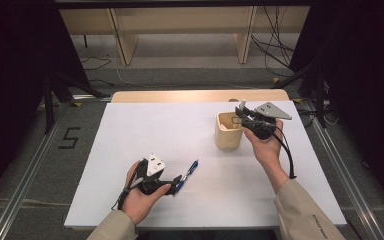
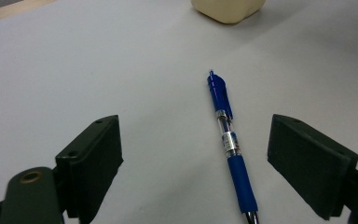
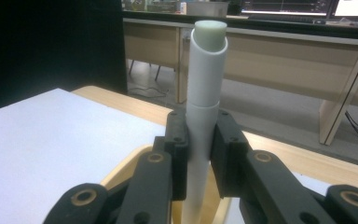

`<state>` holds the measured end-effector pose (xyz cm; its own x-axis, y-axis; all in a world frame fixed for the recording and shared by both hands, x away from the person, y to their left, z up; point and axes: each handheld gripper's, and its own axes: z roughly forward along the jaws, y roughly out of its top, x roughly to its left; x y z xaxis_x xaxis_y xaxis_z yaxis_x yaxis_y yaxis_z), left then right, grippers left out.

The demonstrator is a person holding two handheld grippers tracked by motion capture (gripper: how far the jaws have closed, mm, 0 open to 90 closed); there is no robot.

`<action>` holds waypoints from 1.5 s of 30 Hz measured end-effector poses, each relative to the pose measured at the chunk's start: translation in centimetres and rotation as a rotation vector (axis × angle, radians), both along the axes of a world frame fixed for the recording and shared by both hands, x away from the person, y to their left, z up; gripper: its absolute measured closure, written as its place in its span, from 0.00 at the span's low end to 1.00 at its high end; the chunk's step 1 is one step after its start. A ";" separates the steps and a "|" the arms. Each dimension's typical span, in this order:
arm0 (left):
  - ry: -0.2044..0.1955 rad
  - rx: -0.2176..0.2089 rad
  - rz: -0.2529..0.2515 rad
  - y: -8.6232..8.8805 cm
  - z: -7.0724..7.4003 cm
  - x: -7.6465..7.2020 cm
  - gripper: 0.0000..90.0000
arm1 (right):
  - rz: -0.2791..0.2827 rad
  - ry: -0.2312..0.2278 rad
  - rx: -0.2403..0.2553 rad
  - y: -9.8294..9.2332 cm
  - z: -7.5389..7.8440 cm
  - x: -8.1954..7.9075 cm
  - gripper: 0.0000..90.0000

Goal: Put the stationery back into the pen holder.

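Blue pen (image 2: pixel 228 144) tip cut off at frame bottom, white tube (image 3: pixel 201 121) lower end hidden behind jaws

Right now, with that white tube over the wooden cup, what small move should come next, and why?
Probably lower the right hand-held gripper a little and open it: its jaws clamp the white tube upright, lower end inside the wooden cup. The blue pen lies between the left hand-held gripper's open jaws, waiting.

- Blue retractable pen (image 2: pixel 228 144) lies flat on white table top (image 1: pixel 130 130), near its front edge, left of centre.
- Pale wooden square-sided cup (image 1: pixel 228 131) stands right of centre, farther back, well apart from pen.
- White cylindrical tube (image 3: pixel 205 93) stands upright over the cup's opening.
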<state>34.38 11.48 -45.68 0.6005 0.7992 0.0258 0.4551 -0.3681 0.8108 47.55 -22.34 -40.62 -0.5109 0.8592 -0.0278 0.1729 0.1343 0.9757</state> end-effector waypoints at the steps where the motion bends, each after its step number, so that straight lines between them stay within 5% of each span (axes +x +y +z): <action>1: -0.001 0.002 0.000 0.0 0.0 0.0 0.19 | 0.000 0.002 -0.001 0.0 0.0 0.0 0.87; 15: 0.000 -0.001 0.000 0.0 0.0 0.0 0.19 | -0.006 0.017 -0.004 0.0 -0.6 0.5 0.86; 22: 0.001 -0.003 -0.001 -0.1 -0.1 0.0 0.19 | -0.044 0.063 -0.010 0.1 -0.7 0.6 0.55; 31: -0.002 -0.003 0.001 -0.1 -0.1 -0.1 0.20 | -0.060 0.124 0.026 -0.8 -0.3 0.3 0.31; 45: 0.004 0.008 -0.006 -0.2 -0.1 -0.1 0.20 | -0.017 0.162 -0.003 -1.9 -0.6 -1.6 0.26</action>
<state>34.27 11.30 -45.75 0.6050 0.7957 0.0296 0.4559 -0.3767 0.8063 45.99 -24.24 -41.22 -0.4941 0.8679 0.0515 0.3301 0.1325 0.9346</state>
